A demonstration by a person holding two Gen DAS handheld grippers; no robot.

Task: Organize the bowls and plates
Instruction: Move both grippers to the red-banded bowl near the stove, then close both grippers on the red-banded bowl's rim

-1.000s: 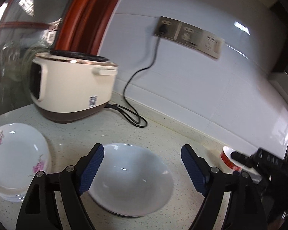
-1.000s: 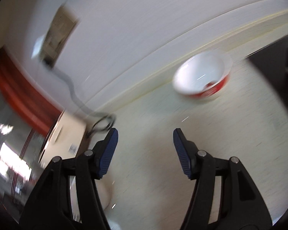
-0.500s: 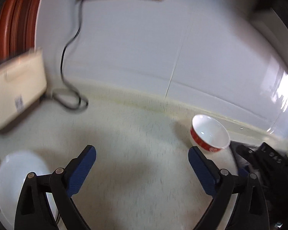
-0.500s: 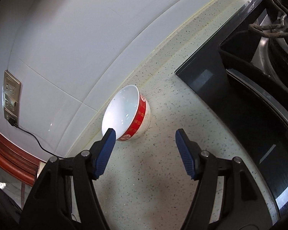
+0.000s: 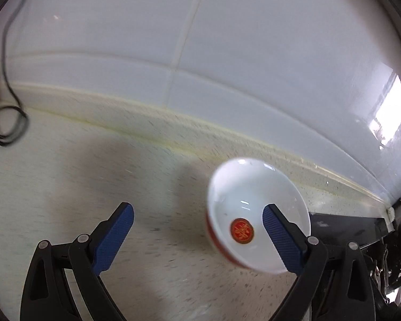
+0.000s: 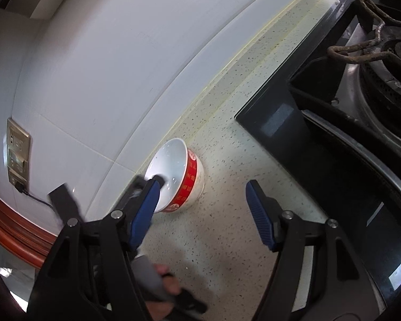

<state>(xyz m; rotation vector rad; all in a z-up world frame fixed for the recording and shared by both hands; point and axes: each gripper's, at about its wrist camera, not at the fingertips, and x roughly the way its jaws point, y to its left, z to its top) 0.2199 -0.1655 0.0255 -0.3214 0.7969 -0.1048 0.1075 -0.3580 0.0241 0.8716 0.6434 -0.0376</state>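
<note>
A red-banded bowl [image 5: 243, 195], white inside with a red emblem at the bottom, stands upright on the speckled counter close to the wall. My left gripper [image 5: 197, 230] is wide and its jaws are closing. Its right finger [image 5: 283, 238] lies over the bowl's inside and its left finger [image 5: 115, 238] is well clear on the counter, so the pads do not press on the bowl. In the right wrist view the bowl [image 6: 189, 182] sits just beyond my right gripper [image 6: 200, 214], which is open with only counter between its fingers. A left fingertip [image 6: 159, 179] dips over the bowl's rim.
A black glass gas hob [image 6: 320, 147] with a burner fills the counter right of the bowl, and its edge [image 5: 347, 227] shows in the left wrist view. A black power cable [image 5: 8, 123] coils at far left below a wall socket [image 6: 17, 157]. A hand [image 6: 168, 283] holds the left gripper.
The left view swung right, away from the rice cooker, the white bowl and the plates, onto the red bowl, now close. The right view steadied, and the left gripper came into it.
</note>
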